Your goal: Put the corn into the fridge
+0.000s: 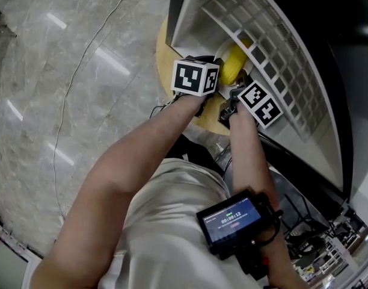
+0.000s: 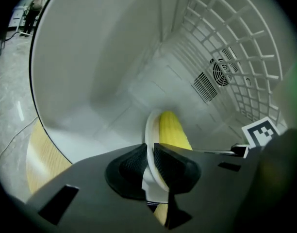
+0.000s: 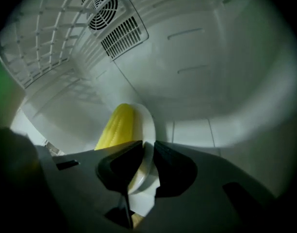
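A small screen unit (image 1: pixel 232 217) is strapped on the person's right forearm, nearest the camera, and both arms reach forward and down into the open fridge (image 2: pixel 100 57), which stands on a round wooden table (image 1: pixel 165 56). The left tool (image 2: pixel 151 158) is clenched on the rim of a white plate (image 2: pixel 148 129), one pad on each face of it. The right tool (image 3: pixel 148 160) grips the opposite rim of the same plate in the same way. The corn (image 2: pixel 173 130), a yellow cob, lies along the plate between the two tools, already inside the fridge's white compartment and past its front edge. Whether the plate rests on the compartment floor or hangs just above it is hard to tell from these angles. Beyond the cob are the wire shelf (image 2: pixel 236 47) and, on the back wall, a vent grille (image 3: pixel 122 37) beside a round fan. The carrying looks almost done. What is left is to settle the plate, let go with both tools and draw them out.
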`<act>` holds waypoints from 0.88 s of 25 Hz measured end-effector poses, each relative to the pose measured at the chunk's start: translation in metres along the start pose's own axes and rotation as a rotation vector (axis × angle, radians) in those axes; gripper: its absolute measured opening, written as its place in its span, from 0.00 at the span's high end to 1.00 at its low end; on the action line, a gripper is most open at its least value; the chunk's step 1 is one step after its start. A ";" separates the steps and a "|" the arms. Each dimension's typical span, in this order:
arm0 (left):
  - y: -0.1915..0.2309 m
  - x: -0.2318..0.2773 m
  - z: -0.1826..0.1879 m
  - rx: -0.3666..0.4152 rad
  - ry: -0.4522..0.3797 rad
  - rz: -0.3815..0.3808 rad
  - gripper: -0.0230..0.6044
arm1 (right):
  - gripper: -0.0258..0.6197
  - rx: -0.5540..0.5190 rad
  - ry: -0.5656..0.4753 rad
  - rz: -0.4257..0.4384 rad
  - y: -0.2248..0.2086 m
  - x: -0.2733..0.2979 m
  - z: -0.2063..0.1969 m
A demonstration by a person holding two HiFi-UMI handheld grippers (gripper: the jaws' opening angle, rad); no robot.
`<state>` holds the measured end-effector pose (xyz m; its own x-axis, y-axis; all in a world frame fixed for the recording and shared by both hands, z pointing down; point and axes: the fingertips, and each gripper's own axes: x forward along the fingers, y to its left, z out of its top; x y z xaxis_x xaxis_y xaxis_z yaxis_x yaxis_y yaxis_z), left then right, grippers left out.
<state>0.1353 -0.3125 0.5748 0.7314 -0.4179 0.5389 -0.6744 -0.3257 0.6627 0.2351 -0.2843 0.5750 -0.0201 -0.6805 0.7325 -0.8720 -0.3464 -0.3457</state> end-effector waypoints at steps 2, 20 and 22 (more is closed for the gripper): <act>-0.001 0.004 0.000 -0.006 0.015 0.006 0.89 | 0.88 0.002 0.011 -0.016 -0.003 0.002 0.002; -0.002 0.015 0.004 -0.033 0.015 0.036 0.89 | 0.86 -0.022 -0.044 -0.077 -0.012 0.004 0.006; -0.003 0.014 0.006 -0.032 0.004 0.039 0.89 | 0.86 -0.025 -0.057 -0.082 -0.012 0.003 0.006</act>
<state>0.1469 -0.3228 0.5778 0.7052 -0.4266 0.5663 -0.6987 -0.2823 0.6574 0.2485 -0.2865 0.5778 0.0790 -0.6867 0.7226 -0.8817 -0.3863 -0.2708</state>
